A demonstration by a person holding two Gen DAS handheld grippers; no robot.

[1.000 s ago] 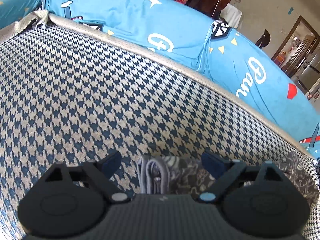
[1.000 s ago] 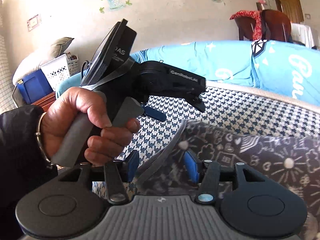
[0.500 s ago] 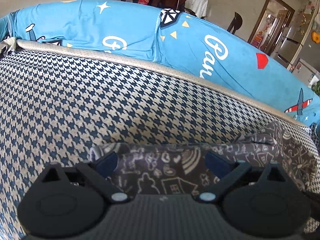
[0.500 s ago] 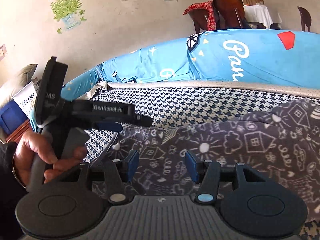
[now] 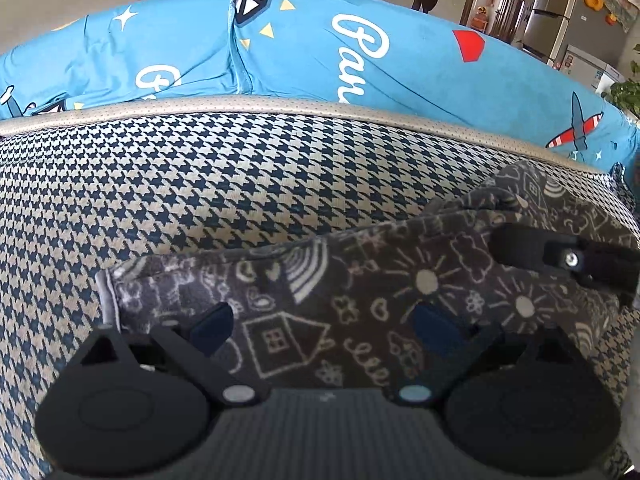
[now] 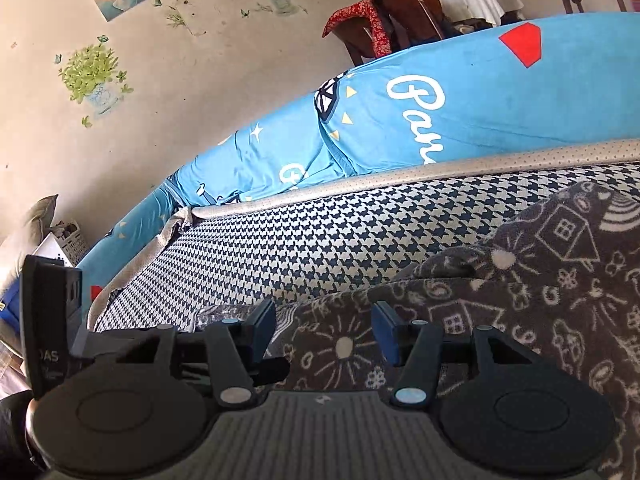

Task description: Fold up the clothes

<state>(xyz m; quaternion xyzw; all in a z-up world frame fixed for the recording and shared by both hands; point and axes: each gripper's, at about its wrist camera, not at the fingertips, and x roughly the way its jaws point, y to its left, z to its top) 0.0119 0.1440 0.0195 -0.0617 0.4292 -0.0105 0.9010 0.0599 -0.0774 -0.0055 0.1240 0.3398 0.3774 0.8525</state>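
Observation:
A dark grey garment (image 5: 360, 304) printed with white houses and suns lies on the houndstooth cushion (image 5: 200, 184); its folded left edge shows a light grey hem. My left gripper (image 5: 324, 328) hovers low over the garment's near part, jaws wide apart, with cloth showing flat between the fingers. My right gripper (image 6: 325, 330) is open over the same garment (image 6: 540, 300), with nothing pinched between its blue pads. The right gripper's finger (image 5: 560, 258) reaches in at the right of the left wrist view. The left gripper's body (image 6: 52, 320) stands at the left edge of the right wrist view.
A beige piped edge (image 5: 320, 106) bounds the cushion at the back, with a bright blue printed cover (image 5: 360, 48) behind it. Beyond are a wall with plant stickers (image 6: 92, 76), dark chairs (image 6: 400, 12) and a fridge (image 5: 560, 20).
The garment went from lifted and bunched to lying spread on the cushion. The left gripper swung right over it, dropping out of the right camera's centre. Both jaw gaps look unchanged.

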